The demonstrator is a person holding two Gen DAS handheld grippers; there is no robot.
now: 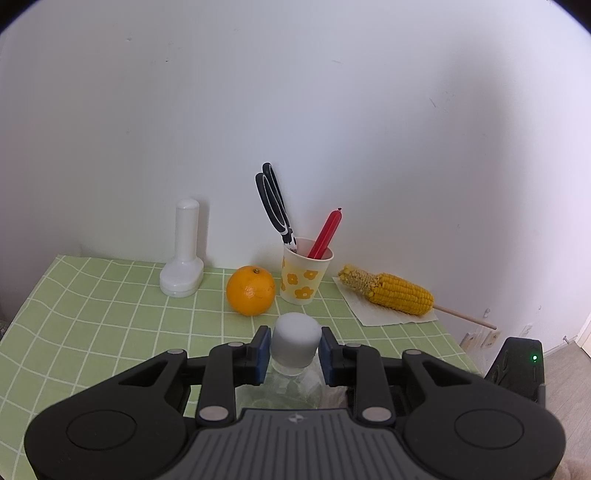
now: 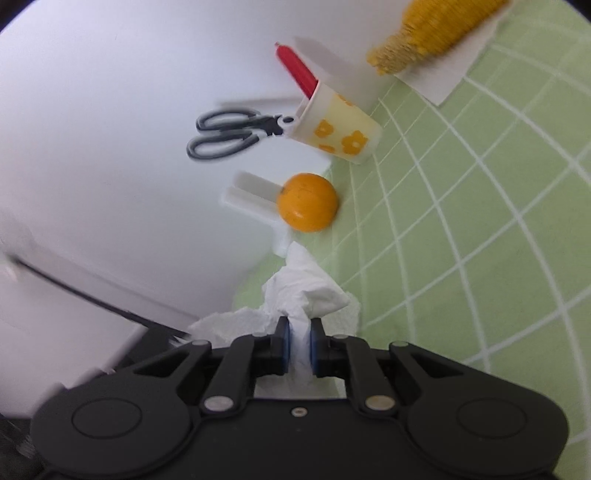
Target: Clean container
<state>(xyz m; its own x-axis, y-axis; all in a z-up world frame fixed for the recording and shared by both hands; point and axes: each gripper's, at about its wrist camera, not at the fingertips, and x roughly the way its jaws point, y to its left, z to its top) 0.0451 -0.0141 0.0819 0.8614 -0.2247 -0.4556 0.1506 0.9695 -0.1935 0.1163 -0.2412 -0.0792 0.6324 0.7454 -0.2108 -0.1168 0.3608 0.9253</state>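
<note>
Left gripper (image 1: 294, 350) clamps bottle cap (image 1: 295, 341); right gripper (image 2: 300, 345) pinches tissue (image 2: 306, 291). Risk: clear bottle slips, thin hold.

Your right tool (image 2: 300, 341) pinches a crumpled white tissue (image 2: 306, 291) above the green-checked counter (image 2: 480, 229); beyond it sit an orange (image 2: 308, 202), a flowered cup (image 2: 338, 127) holding scissors (image 2: 229, 133) and a red stick (image 2: 297, 74), blurred corn (image 2: 436, 26) on paper.

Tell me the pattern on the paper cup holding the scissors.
Orange flowers on a pale yellow paper cup with a white rim; clearest in the left wrist view.
</note>
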